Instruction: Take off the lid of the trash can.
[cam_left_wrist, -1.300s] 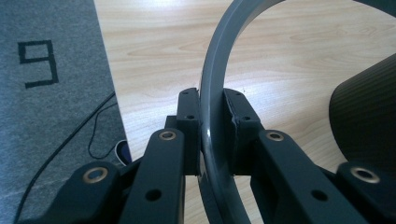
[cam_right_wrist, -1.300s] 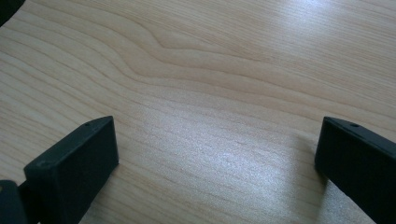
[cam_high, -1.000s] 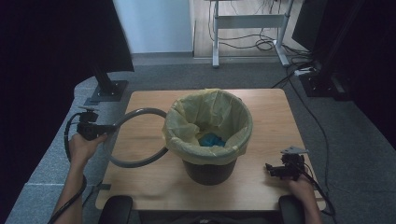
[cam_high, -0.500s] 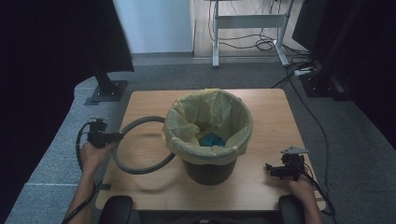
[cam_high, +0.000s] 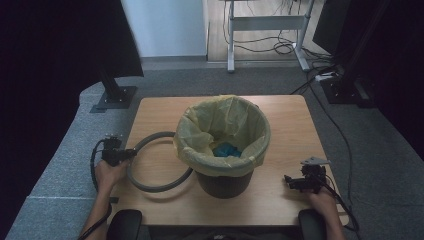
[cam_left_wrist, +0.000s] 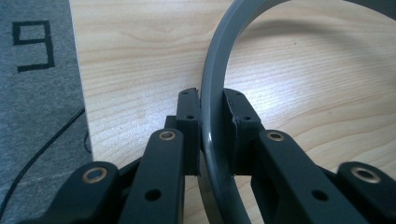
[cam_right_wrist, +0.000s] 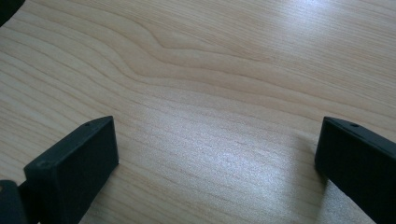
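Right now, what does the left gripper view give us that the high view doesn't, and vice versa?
Left gripper view alone: the jaws shut on both faces of the grey ring, plus a "9" marked on the grey floor.

High view alone: the bin with its yellow liner, something blue inside, and the right gripper held over the table's near right corner.

Both: ring, left gripper and wooden table.

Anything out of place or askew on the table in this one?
The grey ring, which looks like the bin's liner hoop, is off the bin, lying on the table against its side, clamped in the left gripper. The yellow liner drapes unsecured.
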